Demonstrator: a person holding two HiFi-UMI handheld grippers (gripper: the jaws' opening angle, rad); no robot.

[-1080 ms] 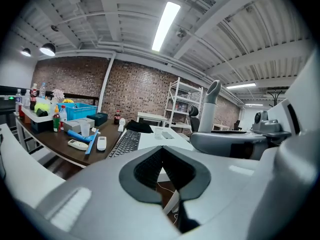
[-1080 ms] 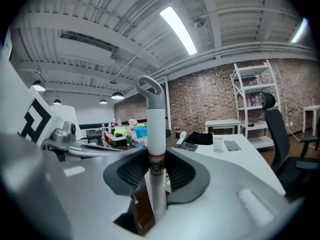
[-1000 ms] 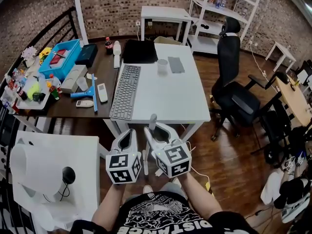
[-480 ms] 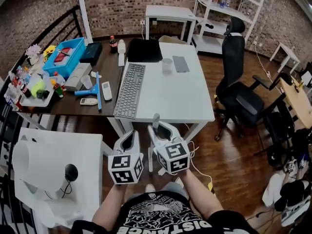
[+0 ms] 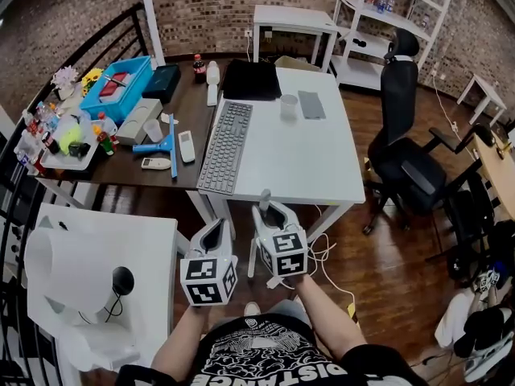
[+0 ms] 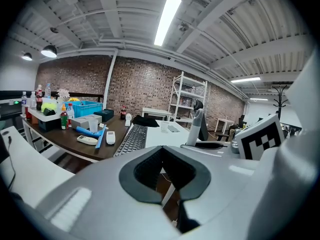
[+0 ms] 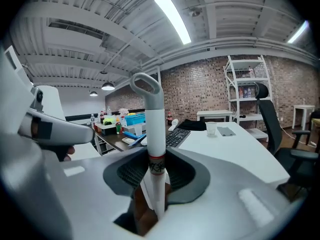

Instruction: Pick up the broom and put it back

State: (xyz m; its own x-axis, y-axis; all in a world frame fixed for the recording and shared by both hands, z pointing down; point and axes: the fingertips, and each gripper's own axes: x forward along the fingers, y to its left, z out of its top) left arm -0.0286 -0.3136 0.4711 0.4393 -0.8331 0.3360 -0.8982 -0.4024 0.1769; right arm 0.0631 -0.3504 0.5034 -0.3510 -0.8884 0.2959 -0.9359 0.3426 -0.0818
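You are pinching the broom (image 7: 154, 134) by its white handle (image 7: 156, 129) in your right gripper (image 7: 156, 173). The pads are pressing on the shaft near its red band, and the grey loop (image 7: 145, 84) is standing upright above the jaws. Your left gripper (image 6: 162, 151) is carrying nothing. Its jaws are pressed together at the tips, and it is hovering just beside the right one, apart from the handle.

In the head view you are standing on the wooden floor (image 5: 386, 264) in front of the white desk (image 5: 322, 167). Only the top of the handle is showing above the right gripper. The bristle end is hidden beneath the grippers, so I cannot tell whether it is off the floor.

I am judging the pick-up to be done, or nearly so, with the putting back left to do. No stand or hook for the broom is showing in these views, so where it belongs is not clear
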